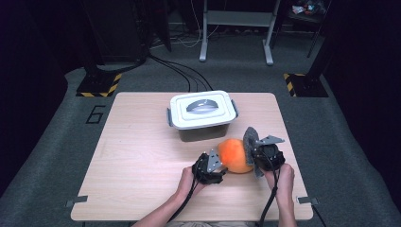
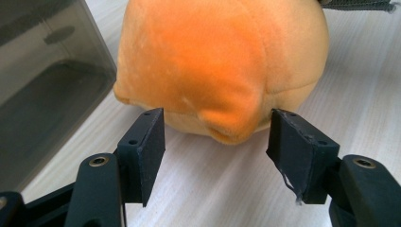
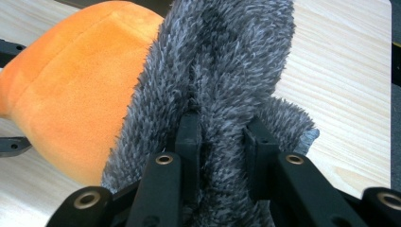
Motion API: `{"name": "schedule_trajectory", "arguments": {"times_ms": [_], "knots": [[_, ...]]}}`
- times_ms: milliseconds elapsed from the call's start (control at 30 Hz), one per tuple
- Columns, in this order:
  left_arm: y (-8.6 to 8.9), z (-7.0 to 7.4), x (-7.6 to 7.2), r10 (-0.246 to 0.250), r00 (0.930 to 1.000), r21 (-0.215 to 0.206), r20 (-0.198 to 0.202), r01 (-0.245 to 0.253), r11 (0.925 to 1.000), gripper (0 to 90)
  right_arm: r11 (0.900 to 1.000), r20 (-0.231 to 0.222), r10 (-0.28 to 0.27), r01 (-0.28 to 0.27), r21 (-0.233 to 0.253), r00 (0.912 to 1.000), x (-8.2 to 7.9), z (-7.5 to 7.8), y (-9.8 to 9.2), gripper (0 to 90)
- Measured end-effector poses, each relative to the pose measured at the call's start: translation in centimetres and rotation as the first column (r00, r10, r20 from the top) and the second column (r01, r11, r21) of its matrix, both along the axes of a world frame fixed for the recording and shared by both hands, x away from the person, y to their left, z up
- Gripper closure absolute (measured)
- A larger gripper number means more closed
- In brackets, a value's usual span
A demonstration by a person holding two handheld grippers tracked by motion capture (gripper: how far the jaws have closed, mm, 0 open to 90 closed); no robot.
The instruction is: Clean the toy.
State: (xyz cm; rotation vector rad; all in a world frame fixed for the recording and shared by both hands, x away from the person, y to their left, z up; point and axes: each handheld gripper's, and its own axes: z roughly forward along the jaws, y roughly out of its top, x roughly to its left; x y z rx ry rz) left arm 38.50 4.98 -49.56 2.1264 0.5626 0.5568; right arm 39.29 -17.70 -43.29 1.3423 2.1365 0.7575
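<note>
Two grippers: right gripper (image 3: 220, 142) fingers clamped on plush toy (image 1: 235, 155) grey fin; left gripper (image 2: 216, 142) fingers apart, toy just ahead

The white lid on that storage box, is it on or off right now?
On. The white lid sits flat over the storage box, covering its whole top, with its grey handle lying down in the middle.

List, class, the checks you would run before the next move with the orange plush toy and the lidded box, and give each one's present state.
1. Right gripper shut on the toy's grey fuzzy part: ok.
2. Left gripper open, jaws either side of the orange plush toy: ok.
3. Left jaws touching the toy: cannot tell.
4. Toy resting on the table: ok.
5. Box open to receive it: not ok, white lid is on.
</note>
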Motion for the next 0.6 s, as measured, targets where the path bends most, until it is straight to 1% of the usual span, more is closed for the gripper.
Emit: {"name": "schedule_trajectory", "arguments": {"times_ms": [33,100,133,233,300,367,433,500,533,567,600], "knots": [[-0.1,0.0,0.0,-0.003,1.0,-0.002,0.001,0.003,1.0,36.9,1.0,0.008,0.005,-0.005,-0.002,1.0,0.0,0.0,0.0,71.5],[-0.2,-0.1,0.0,-0.016,0.9998,-0.003,0.009,0.016,0.9999,40.4,1.0,0.006,0.001,-0.001,0.001,1.0,0.0,0.0,0.1,71.5],[-0.3,-0.1,0.0,-0.025,0.9996,0.001,0.016,0.025,0.9997,41.6,1.0,0.009,0.007,-0.007,-0.002,0.9999,0.0,0.0,0.0,71.6],[-0.4,-0.2,0.1,-0.044,0.9987,-0.01,0.025,0.045,0.999,53.1,1.0,0.014,0.005,-0.005,-0.006,0.9999,0.1,0.0,0.0,71.6],[-0.3,-0.2,0.3,-0.058,0.9982,-0.022,0.012,0.059,0.998,63.2,1.0,0.013,0.0,0.0,-0.009,0.9999,0.0,0.0,0.0,71.6],[-0.1,-0.2,0.5,-0.064,0.998,-0.038,-0.001,0.064,0.9972,69.2,1.0,0.022,-0.005,0.005,0.001,0.9997,-0.1,0.0,-0.1,71.7],[0.1,-0.1,0.6,-0.067,0.9976,-0.054,-0.018,0.066,0.9964,72.5,1.0,0.027,-0.002,0.002,0.008,0.9996,-0.2,0.1,-0.3,71.9],[0.2,0.1,0.7,-0.06,0.9973,-0.076,-0.042,0.057,0.9955,73.7,1.0,0.034,0.002,-0.003,0.019,0.9994,-0.4,0.4,-0.5,71.9],[0.3,0.2,0.7,-0.06,0.9965,-0.089,-0.057,0.055,0.9946,74.0,1.0,0.036,-0.006,0.005,0.025,0.9993,-0.5,0.6,-0.6,71.9],[0.3,0.3,0.7,-0.058,0.9959,-0.102,-0.069,0.051,0.9935,74.1,1.0,0.048,0.003,-0.004,0.025,0.9988,-0.6,0.8,-0.8,71.9],[0.4,0.4,0.7,-0.059,0.9947,-0.114,-0.085,0.049,0.9923,74.2,1.0,0.057,0.0,-0.001,0.021,0.9984,-0.8,1.0,-0.9,71.9]]}}
